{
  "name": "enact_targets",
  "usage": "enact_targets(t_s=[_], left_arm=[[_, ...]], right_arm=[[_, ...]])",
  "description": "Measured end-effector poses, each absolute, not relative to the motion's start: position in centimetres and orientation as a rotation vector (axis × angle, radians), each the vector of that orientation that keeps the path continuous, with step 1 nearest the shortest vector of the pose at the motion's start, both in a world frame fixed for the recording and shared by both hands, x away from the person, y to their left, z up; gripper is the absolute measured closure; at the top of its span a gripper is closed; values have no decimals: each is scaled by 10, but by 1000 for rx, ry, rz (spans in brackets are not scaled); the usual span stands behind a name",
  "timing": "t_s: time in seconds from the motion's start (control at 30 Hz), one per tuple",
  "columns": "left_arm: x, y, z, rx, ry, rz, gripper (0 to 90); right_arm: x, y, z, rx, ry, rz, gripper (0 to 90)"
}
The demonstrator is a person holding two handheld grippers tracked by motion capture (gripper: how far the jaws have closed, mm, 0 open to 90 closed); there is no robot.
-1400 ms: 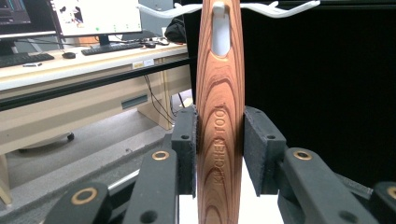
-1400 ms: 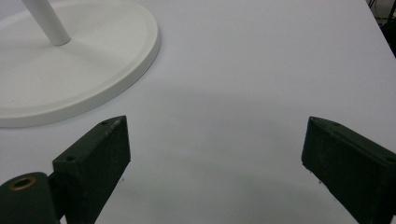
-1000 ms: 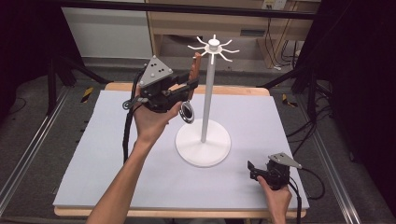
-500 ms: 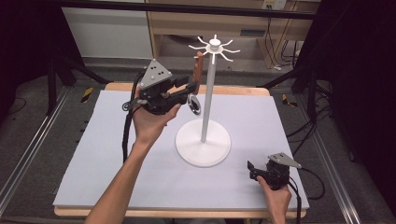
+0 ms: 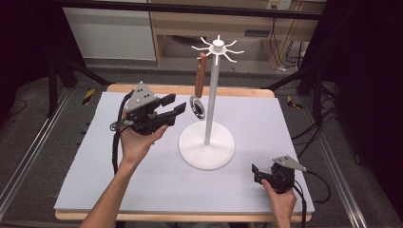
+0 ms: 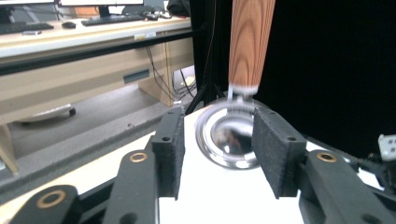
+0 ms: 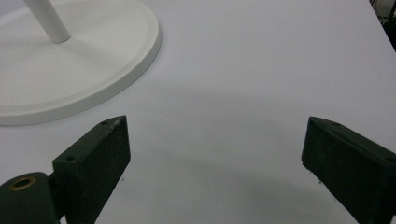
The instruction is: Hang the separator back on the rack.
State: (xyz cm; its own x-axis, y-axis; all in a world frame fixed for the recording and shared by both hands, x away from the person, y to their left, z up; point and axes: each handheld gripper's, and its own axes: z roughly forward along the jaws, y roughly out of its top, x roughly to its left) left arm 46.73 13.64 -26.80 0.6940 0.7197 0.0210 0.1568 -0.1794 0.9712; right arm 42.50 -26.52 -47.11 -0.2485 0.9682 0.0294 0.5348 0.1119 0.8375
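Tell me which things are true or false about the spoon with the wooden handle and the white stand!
1. The ladle with the wooden handle hangs from a hook of the white stand. True.
2. The left gripper squeezes the ladle. False: its jaws are opening and stand apart from the ladle in the high view; in the left gripper view the shiny bowl sits beyond the pads, unpressed.
3. The right gripper holds the stand's base. False: it is open, low over the white table cover, with nothing between its jaws.
4. The stand stands upright on the table. True.
5. Several utensils hang on the stand. False: just the one ladle; the other hooks are bare.
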Motion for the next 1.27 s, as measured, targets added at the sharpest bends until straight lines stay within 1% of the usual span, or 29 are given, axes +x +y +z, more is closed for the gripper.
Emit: enact_targets(t_s=[0.1, 0.2, 0.3, 0.5, 0.63, 0.67, 0.7, 0.8, 0.97, 1.0, 1.27], left_arm=[[465, 144, -276, 1719, 720, 581, 500], [461, 155, -291, 1735, 749, 583, 457], [459, 160, -301, 1751, 763, 584, 442], [456, 175, -333, 1794, 826, 569, 409], [455, 182, -347, 1815, 847, 564, 396], [454, 187, -357, 1829, 863, 555, 395], [454, 187, -357, 1829, 863, 555, 394], [455, 199, -375, 1841, 915, 548, 388], [455, 210, -390, 1863, 956, 551, 380], [454, 216, -398, 1869, 977, 551, 379], [451, 240, -425, 1858, 1071, 538, 372]], right_arm=[[425, -265, -471, 1459, 1849, 1030, 84], [425, -265, -471, 1461, 1849, 1028, 84], [425, -265, -471, 1463, 1848, 1028, 84], [425, -266, -472, 1460, 1848, 1024, 84], [425, -266, -472, 1467, 1847, 1023, 84], [425, -266, -472, 1465, 1847, 1022, 84], [425, -266, -472, 1465, 1847, 1022, 84], [425, -267, -472, 1467, 1847, 1025, 84], [424, -267, -473, 1477, 1845, 1022, 84], [425, -268, -473, 1478, 1844, 1017, 84], [424, -268, -474, 1495, 1844, 1016, 84]])
